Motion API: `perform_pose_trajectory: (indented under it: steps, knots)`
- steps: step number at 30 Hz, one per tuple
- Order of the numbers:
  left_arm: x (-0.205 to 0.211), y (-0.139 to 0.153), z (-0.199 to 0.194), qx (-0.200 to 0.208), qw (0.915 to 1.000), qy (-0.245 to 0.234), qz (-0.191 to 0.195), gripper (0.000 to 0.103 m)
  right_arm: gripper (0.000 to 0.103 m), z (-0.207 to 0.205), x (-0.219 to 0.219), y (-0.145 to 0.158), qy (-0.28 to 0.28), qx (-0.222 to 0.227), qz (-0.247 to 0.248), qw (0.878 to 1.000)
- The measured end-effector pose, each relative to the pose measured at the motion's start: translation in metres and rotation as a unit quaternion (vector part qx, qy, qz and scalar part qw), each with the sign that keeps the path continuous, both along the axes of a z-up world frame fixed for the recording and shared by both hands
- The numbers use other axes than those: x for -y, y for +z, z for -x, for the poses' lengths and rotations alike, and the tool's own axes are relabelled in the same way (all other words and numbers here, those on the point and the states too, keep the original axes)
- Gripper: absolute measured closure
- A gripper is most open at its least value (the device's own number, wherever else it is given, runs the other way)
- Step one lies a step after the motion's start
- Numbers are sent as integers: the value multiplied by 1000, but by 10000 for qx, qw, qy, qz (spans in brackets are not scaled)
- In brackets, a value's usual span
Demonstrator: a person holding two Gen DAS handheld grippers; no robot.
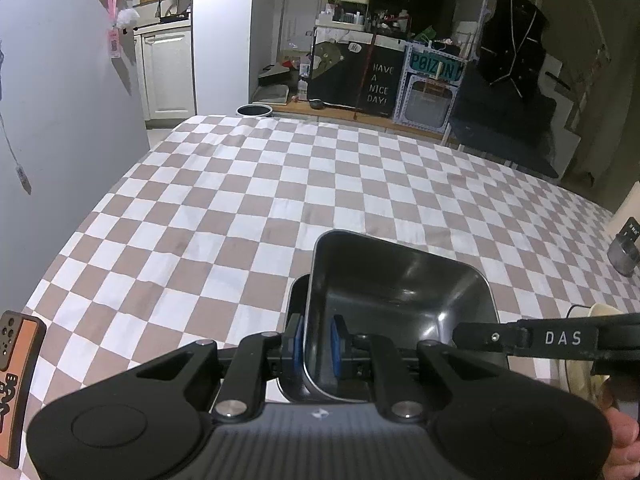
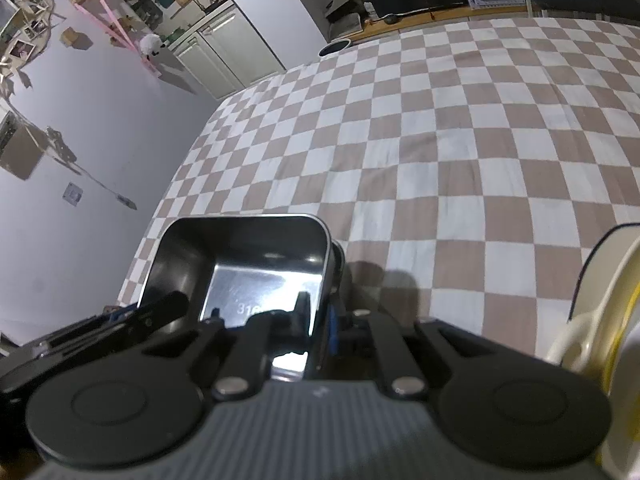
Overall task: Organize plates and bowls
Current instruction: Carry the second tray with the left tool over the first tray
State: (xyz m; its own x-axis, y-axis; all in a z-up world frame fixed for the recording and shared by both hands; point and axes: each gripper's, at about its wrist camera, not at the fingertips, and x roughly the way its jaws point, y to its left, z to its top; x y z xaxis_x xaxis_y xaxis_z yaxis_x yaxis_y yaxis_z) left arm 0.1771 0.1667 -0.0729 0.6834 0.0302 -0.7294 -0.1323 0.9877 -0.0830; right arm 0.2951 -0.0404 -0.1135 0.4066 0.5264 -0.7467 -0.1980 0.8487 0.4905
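Both grippers are clamped on one square steel bowl (image 1: 400,304), and it hangs tilted just above a second steel bowl (image 1: 296,300) that sits on the worktop (image 1: 240,208) with its checked cloth. The left gripper (image 1: 316,346) has its jaws clenched on the upper bowl's near left wall, one blue pad inside and one outside. The right gripper (image 2: 316,322) has its jaws clenched on the same bowl's right wall, seen from its own camera.

The nesting looks about half done: the upper bowl overlaps the lower one, whose rim shows only at the upper bowl's left edge, but it is not yet seated flat. Just right of the steel bowl lies cream crockery with a dark rim (image 2: 600,288), apparently plates or bowls not yet sorted; how many I cannot tell. The rest of the cloth beyond the bowl holds no dishes.
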Motion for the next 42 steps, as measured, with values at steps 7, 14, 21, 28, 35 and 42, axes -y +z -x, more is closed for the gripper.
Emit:
perform_pose_trajectory:
  steps: [7,14,21,28,35,42]
  knots:
    - [2,-5,-4,-71,10000,-55,-18,81,92,0,-1,-2,-15,37,40,10000]
    - [1,-14,-8,-204,9997,-30,-104,81,89,2,-2,-1,-17,61,73,10000]
    - [2,-18,-9,-249,9995,-17,-206,81,89,6,-8,1,8,184,259,9995]
    - [3,-22,-9,-165,9991,-125,-380,81,89,6,-6,1,50,266,331,9991]
    - [6,-26,-13,-340,9972,-92,-654,79,93,8,-9,1,179,382,462,9980]
    - [0,-37,-14,-546,9971,-163,-513,76,93,4,-5,-2,105,302,486,9983]
